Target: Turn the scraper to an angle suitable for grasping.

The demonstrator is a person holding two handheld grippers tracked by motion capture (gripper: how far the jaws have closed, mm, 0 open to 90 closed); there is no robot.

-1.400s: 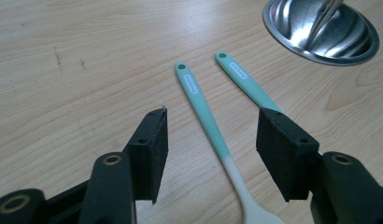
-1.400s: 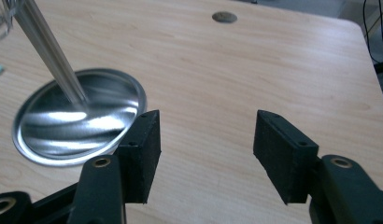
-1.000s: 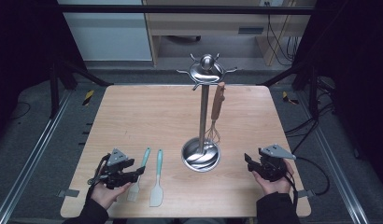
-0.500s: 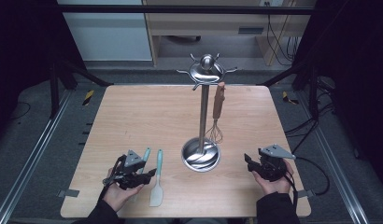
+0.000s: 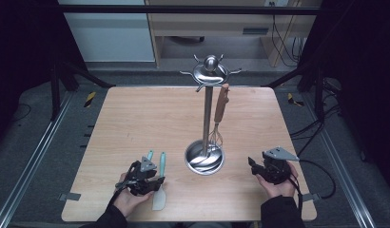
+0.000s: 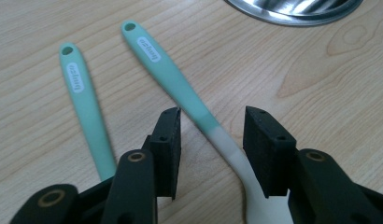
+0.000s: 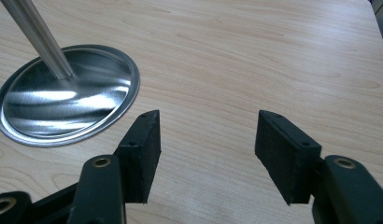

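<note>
spatula (image 6: 199, 109), mint-green handle fading to a cream blade, lies flat on the table (image 5: 150, 118) near the person's edge, left of the metal stand. handle end with its hole points away from the person, blade toward them. in the left gripper view the neck of the spatula, where green turns cream, sits between the two black jaws.

left gripper (image 6: 212, 140) low over the spatula; jaws have just been closing, now about half apart. a gap shows on each side of the handle, so the pads do not press on it yet: not gripped. in the high view the left gripper (image 5: 144, 178) covers the middle of the spatula, with the blade poking out below it.

second spatula (image 6: 87, 109), same mint handle, lies just beside the first, to its left in the left gripper view, outside the jaws. the two handles spread apart toward their hole ends.

metal stand (image 5: 205, 118): round shiny base, upright pole, hooks at top. a whisk (image 5: 218, 116) with a wooden handle hangs from one hook, wires down near the base.

right gripper (image 5: 264, 167) held in the right hand, right of the stand's base, well apart from the spatulas. its jaws (image 7: 208, 154) stand wide, bare wood between them, nothing held.
</note>
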